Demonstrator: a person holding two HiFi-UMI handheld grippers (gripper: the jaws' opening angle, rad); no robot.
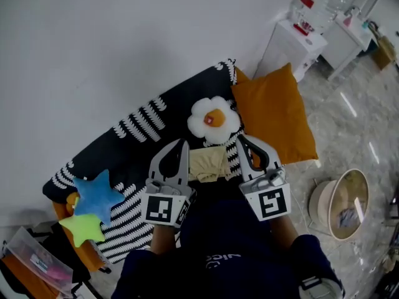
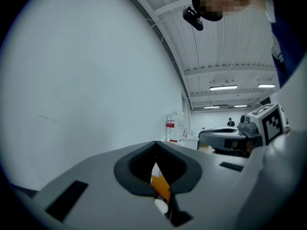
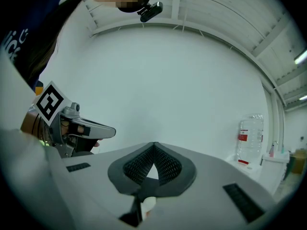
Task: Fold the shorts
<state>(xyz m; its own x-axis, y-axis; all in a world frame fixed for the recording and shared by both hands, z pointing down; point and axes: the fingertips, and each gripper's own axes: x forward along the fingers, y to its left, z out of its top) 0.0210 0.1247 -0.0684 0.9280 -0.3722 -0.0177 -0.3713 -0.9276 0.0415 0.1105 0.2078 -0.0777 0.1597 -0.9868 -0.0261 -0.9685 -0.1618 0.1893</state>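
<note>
The pale yellow shorts (image 1: 209, 165) lie bunched on the black-and-white patterned cover (image 1: 140, 132), in the head view's middle. My left gripper (image 1: 184, 143) is along their left side and my right gripper (image 1: 240, 137) along their right side, both held level and pointing away from me. Both are shut. In the left gripper view the jaws (image 2: 155, 145) meet with no cloth showing between them, and the right gripper view (image 3: 154, 145) shows the same. Each gripper also appears in the other's view: the right one's marker cube (image 2: 271, 121), the left one's jaws (image 3: 103, 131).
A white flower cushion (image 1: 214, 120) sits just beyond the shorts, with an orange pillow (image 1: 274, 114) to its right. Blue (image 1: 96, 195) and green (image 1: 84, 227) star cushions lie at the left. A water bottle on a white stand (image 1: 315, 5) and a round basket (image 1: 346, 204) are on the floor at right.
</note>
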